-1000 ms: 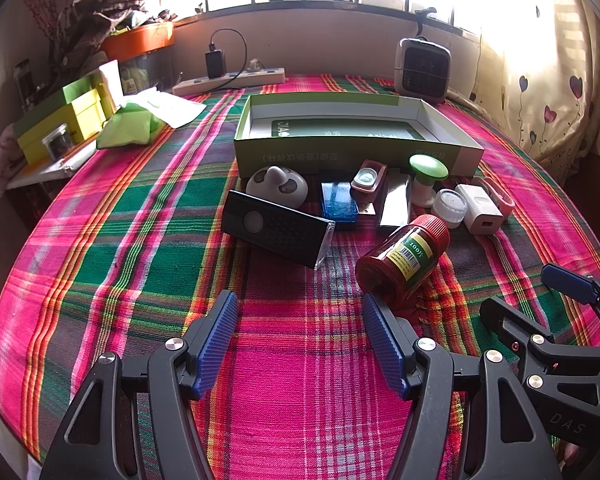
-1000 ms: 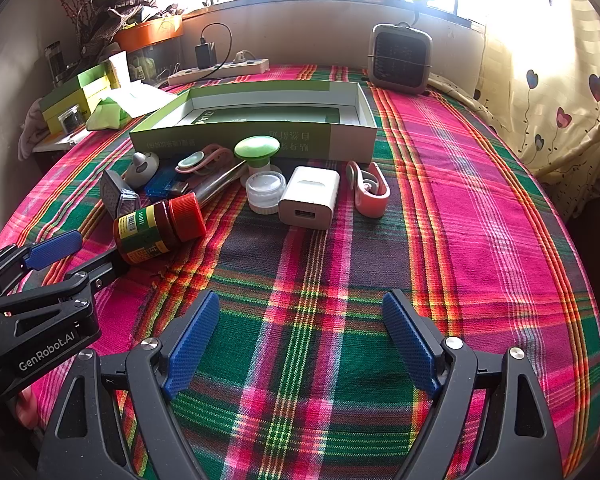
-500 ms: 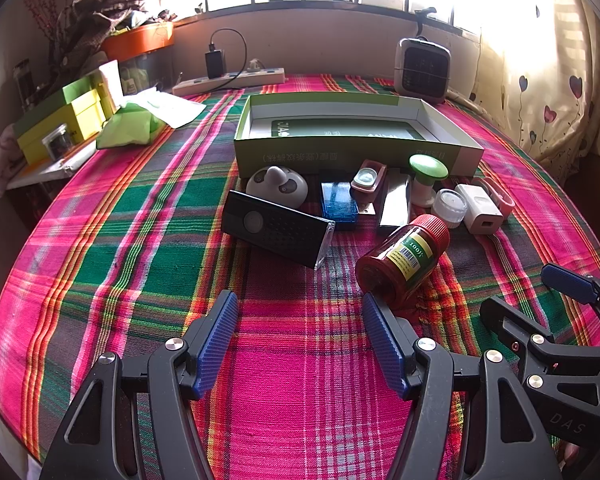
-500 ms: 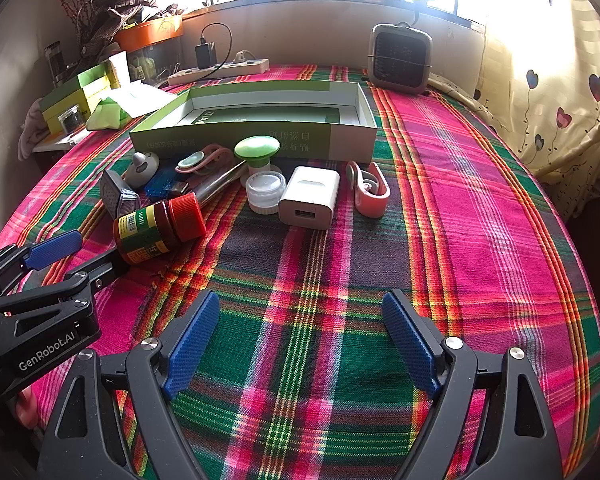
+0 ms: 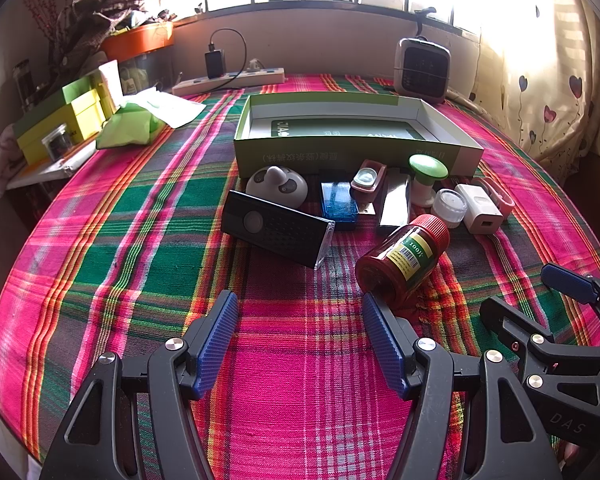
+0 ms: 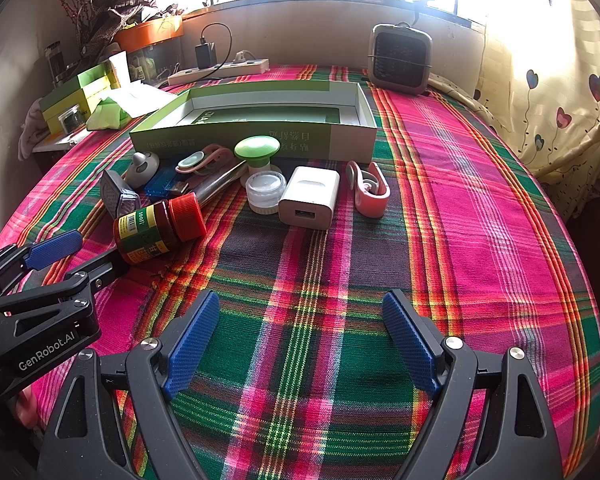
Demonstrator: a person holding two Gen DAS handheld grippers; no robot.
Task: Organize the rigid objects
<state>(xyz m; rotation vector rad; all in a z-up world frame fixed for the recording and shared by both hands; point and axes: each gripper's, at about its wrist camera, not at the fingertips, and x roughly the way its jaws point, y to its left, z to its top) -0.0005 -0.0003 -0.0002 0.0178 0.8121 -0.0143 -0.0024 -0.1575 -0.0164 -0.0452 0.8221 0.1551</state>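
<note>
An open green box (image 5: 356, 152) (image 6: 256, 136) stands mid-table on the plaid cloth. In front of it lie several small objects: a red jar on its side (image 5: 402, 258) (image 6: 158, 228), a black flat device (image 5: 278, 232), a white round gadget (image 5: 277, 186), a blue case (image 5: 339, 200), a green-capped bottle (image 5: 427, 178) (image 6: 258, 154), a small clear pot (image 6: 265, 192), a white charger (image 5: 478, 208) (image 6: 310, 196) and a pink clip (image 6: 368, 188). My left gripper (image 5: 298, 316) is open and empty, just short of the jar. My right gripper (image 6: 300, 318) is open and empty.
A small heater (image 5: 422, 68) (image 6: 400, 58) stands at the back right. A power strip (image 5: 228, 80) with a plugged charger lies along the back wall. Yellow-green boxes (image 5: 60, 120) and a green cloth (image 5: 130, 124) sit at the far left. A curtain (image 6: 560, 92) hangs right.
</note>
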